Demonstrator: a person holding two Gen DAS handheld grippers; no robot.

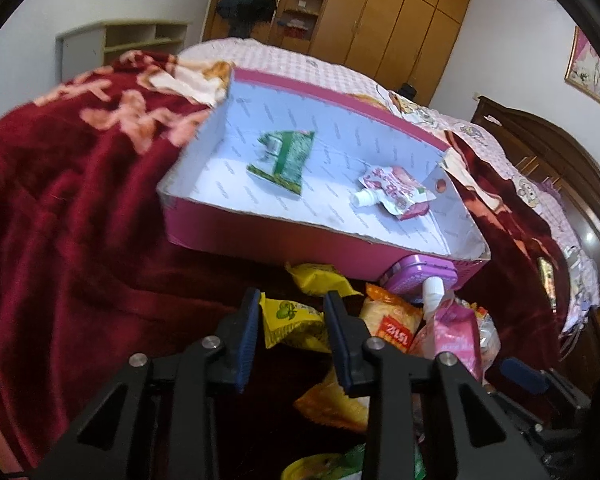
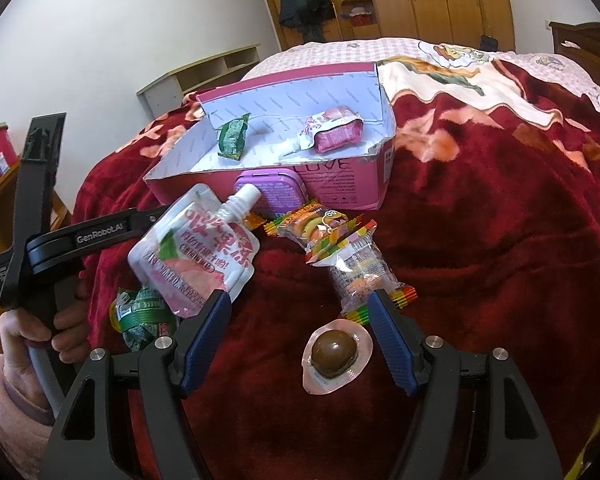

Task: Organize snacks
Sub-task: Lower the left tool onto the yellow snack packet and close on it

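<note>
A pink cardboard box [image 1: 268, 236] [image 2: 340, 184] lies on the red blanket, holding a green packet [image 1: 284, 158] [image 2: 232, 138] and a pink jelly pouch [image 1: 396, 192] [image 2: 332, 132]. In front of it lie loose snacks: a yellow packet [image 1: 292, 320], a pink jelly pouch [image 2: 196, 256] [image 1: 452, 328], a purple tin [image 2: 270, 192] [image 1: 420, 276], colourful candy bags [image 2: 340, 240] and a chocolate ball cup [image 2: 334, 354]. My left gripper [image 1: 292, 312] is open with the yellow packet between its fingers, grip unclear. My right gripper [image 2: 300, 304] is open and empty above the chocolate cup.
A red blanket [image 2: 500, 240] covers the bed. Green packets [image 2: 140, 316] lie at the left by the hand holding the left gripper's frame [image 2: 40, 240]. A wardrobe [image 1: 400, 20] and a shelf unit [image 1: 120, 44] stand behind the bed.
</note>
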